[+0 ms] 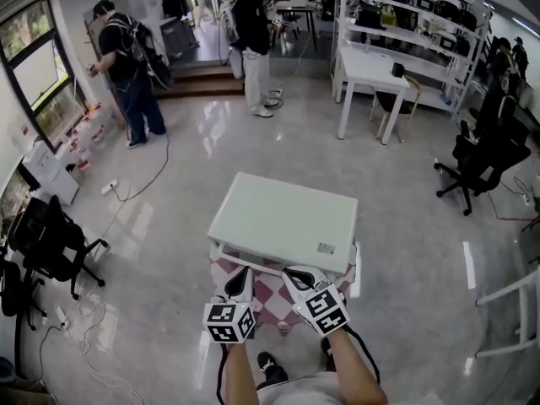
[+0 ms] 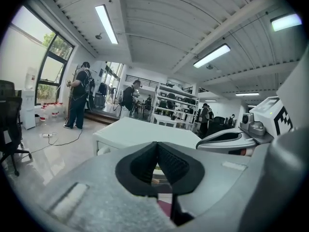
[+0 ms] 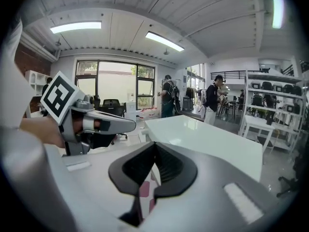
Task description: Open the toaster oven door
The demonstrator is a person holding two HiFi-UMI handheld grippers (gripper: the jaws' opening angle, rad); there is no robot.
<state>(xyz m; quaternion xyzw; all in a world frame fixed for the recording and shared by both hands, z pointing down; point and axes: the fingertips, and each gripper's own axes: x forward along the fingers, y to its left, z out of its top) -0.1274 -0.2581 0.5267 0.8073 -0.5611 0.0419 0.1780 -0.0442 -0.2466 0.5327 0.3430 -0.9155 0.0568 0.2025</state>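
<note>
Jaws pressed together on my left gripper (image 1: pixel 243 275) and right gripper (image 1: pixel 294 275), nothing pinched, both over checkered table's (image 1: pixel 272 300) near edge by toaster oven (image 1: pixel 283 218).

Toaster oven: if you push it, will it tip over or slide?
Probably not tip: the toaster oven looks wide, low and flat-topped. It may be fairly heavy, being a big boxy appliance. It sits on a checked cloth, so a hard shove might drag the cloth along.

White toaster oven (image 1: pixel 283 222) on pink-and-white checked cloth (image 1: pixel 272 299) (grey floor (image 1: pixel 211 142)).
</note>
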